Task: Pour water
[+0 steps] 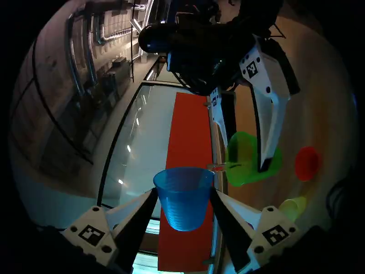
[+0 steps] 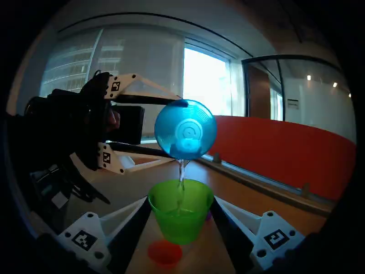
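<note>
Wooden worktop point(image 2: 246, 192) runs along a red partition point(image 2: 292, 146) with a bright window point(image 2: 205, 77) behind it. My left gripper point(image 1: 184, 196) is clamped on the blue cup point(image 1: 184, 208), one finger pressed to each side of its upper wall. In the right gripper view that cup is tipped over at 12 o'clock above the green cup point(image 2: 181, 223), and a thin stream of water point(image 2: 181, 173) falls from its lip into the green one. My right gripper point(image 2: 181, 213) is closed on the green cup the same way, both fingers against its sides. I cannot tell whether its base rests on the worktop. I judge both cups to be thin, light plastic with walls that give under a squeeze, so the hold belongs on the wall just below the stiffer rim, firm but not crushing. The green cup should get heavier as it fills, and any drip down the outside would make it slippery. In the left gripper view a red cup point(image 1: 306, 163) stands at 3 o'clock and a yellow cup point(image 1: 294, 208) at 4 o'clock, both near the green cup. In the right gripper view the red one sits at 6 o'clock under the green cup, close enough to be knocked if I lower carelessly.
</note>
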Available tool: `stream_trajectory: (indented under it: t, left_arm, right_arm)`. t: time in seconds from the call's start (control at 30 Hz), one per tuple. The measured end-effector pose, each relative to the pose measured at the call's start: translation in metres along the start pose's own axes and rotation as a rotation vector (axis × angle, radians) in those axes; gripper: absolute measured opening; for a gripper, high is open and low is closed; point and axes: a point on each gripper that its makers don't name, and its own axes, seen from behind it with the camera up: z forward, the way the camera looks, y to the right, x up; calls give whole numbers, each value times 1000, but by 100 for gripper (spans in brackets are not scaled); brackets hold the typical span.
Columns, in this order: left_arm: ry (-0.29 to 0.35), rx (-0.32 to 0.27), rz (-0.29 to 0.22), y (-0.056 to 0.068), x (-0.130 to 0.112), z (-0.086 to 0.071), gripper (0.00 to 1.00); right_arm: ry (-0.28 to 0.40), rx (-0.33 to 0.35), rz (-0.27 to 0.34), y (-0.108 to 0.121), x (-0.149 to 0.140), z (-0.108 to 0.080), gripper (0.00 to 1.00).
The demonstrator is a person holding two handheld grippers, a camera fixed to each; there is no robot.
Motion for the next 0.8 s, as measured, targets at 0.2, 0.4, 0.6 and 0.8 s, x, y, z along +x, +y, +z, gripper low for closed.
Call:
stream_trajectory:
  t: [0.2, 0.4, 0.6, 0.8]
  left_arm:
    - [0, 2, 33, -1, 2, 3, 83]
    - [-1, -2, 71, 2, 4, 4, 83]
    - [1, 1, 101, 3, 6, 4, 83]
    - [3, 5, 140, 1, 9, 4, 83]
  right_arm:
    - [1, -1, 1, 1, 0, 0, 91]
    - [2, -2, 2, 2, -1, -1, 91]
    - [0, -1, 1, 0, -1, -1, 91]
    - [1, -1, 2, 0, -1, -1, 91]
